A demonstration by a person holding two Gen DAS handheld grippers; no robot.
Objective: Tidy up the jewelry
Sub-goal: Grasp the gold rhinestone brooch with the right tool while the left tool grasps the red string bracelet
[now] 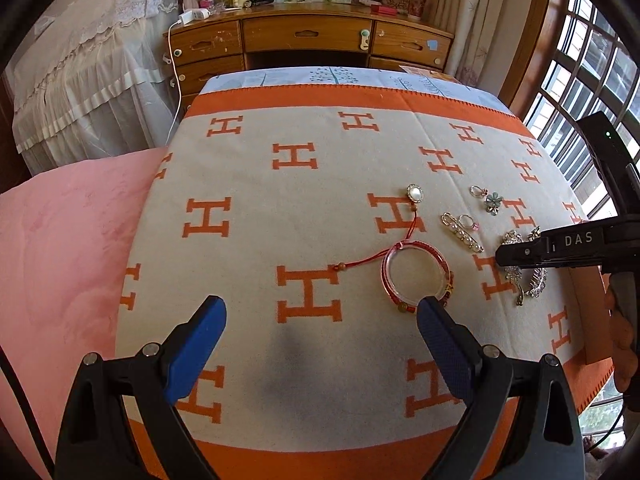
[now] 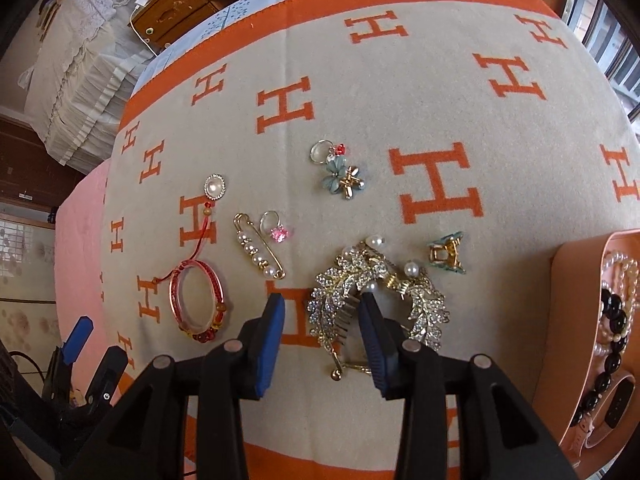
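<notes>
Hovering over a beige blanket (image 1: 248, 216) patterned with orange H letters, spread on a table. Left gripper (image 1: 320, 320) released, blue pads wide apart, nothing between them; right-hand pad tip just beside the near rim of a red cord bracelet wound round a clear bangle (image 1: 416, 276). Red cord from the bracelet leading up to a round pearl brooch (image 1: 414, 193). Right gripper (image 2: 322, 312) also unclenched, jaws standing partly apart with bare blanket and the left edge of a rhinestone leaf hair comb (image 2: 340, 300) between them; right pad overlapping the comb in the right wrist view, contact impossible to tell, left pad clear of it. Seen from the left wrist view as a black finger crossing above the same comb.

Laid out loose on the blanket, right wrist view:
- pearl safety-pin brooch (image 2: 258, 252), between bracelet and comb
- ring with pink stone (image 2: 274, 226), just beside the pin
- ring with red stone (image 2: 326, 152), touching a pale-blue flower clip (image 2: 342, 178)
- small teal and gold claw clip (image 2: 446, 256), right of the comb
- pearls on gold stems at the comb's upper edge

Orange tray (image 2: 576, 280) at the right edge of the blanket, holding a white pearl strand, a string of black beads (image 2: 610, 332) and a fitness band with pink strap. Wooden desk (image 1: 308, 36) with drawers beyond the table; pink bedding (image 1: 72, 240) at left.
</notes>
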